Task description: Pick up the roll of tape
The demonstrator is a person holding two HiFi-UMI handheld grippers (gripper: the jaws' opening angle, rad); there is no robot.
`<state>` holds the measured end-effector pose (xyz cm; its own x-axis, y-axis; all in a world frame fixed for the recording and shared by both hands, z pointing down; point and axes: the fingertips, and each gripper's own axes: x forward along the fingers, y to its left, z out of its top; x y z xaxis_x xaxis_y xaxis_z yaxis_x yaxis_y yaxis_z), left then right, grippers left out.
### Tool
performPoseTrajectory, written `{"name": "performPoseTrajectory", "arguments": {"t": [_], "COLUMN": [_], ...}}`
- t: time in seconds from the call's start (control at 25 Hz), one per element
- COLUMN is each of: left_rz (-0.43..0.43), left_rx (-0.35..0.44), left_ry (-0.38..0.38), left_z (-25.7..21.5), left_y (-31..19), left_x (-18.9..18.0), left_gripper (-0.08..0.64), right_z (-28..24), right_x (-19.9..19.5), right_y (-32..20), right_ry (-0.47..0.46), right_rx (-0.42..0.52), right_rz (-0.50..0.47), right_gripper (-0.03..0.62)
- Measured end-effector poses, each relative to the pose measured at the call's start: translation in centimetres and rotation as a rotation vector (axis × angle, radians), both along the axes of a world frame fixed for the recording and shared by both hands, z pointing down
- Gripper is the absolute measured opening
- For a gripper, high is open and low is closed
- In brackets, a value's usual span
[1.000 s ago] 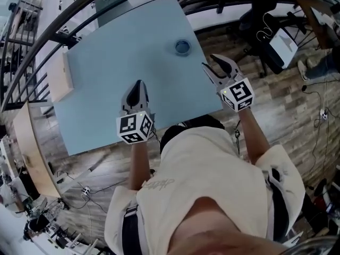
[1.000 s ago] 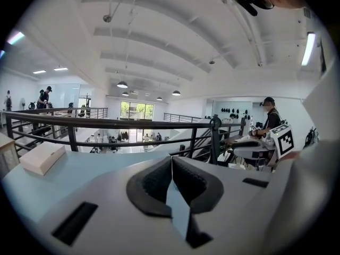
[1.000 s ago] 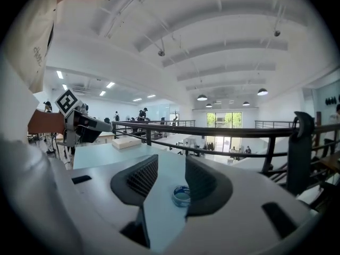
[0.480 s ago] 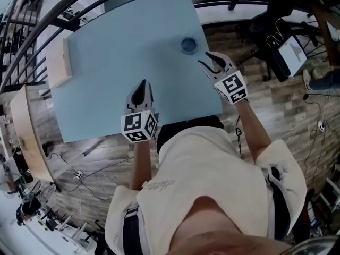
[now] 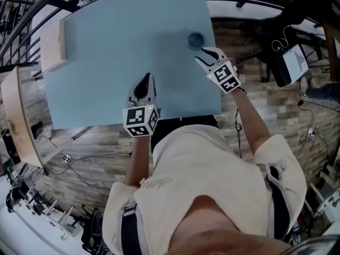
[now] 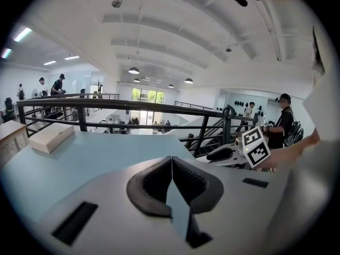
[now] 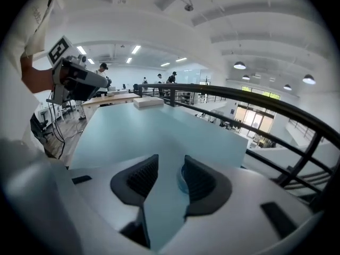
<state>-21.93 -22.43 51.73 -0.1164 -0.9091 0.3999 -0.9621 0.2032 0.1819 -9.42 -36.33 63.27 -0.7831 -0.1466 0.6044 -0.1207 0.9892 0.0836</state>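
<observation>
Right gripper point(image 5: 204, 54): jaws spread, tips just short of the blue roll of tape point(image 5: 196, 39) lying on the light-blue table point(image 5: 106, 47). Left gripper point(image 5: 146, 77): jaws pressed together, empty, well apart from the tape.

Bright overhead ceiling lamps; fisheye edges curve, near claws blur.

Right tongs point(image 5: 204, 54) hover just beside the blue tape roll point(image 5: 196, 39).

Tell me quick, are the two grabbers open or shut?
Left gripper: shut, empty.
Right gripper: open, empty; tape lies just ahead of it.
</observation>
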Motion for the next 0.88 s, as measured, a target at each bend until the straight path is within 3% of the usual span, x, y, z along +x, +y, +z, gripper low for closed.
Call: {"name": "performPoseTrajectory", "arguments": {"t": [0.36, 0.88], "left_rz": [-0.011, -0.036], "left_rx": [-0.024, -0.048], "left_ry": [0.011, 0.069], "left_z": [1.4, 4.4], "left_y": [0.2, 0.0], "left_x": [-1.1, -3.9], "left_gripper": [0.021, 0.021], "right_z": [6.3, 11.1], "right_x": [-2.2, -3.9], "right_y": [-1.2, -2.9], "right_ry": [0.158, 0.362], "right_rx": [0.034, -0.028], "right_rz": [-0.026, -0.041], "right_gripper": [0.161, 0.143]}}
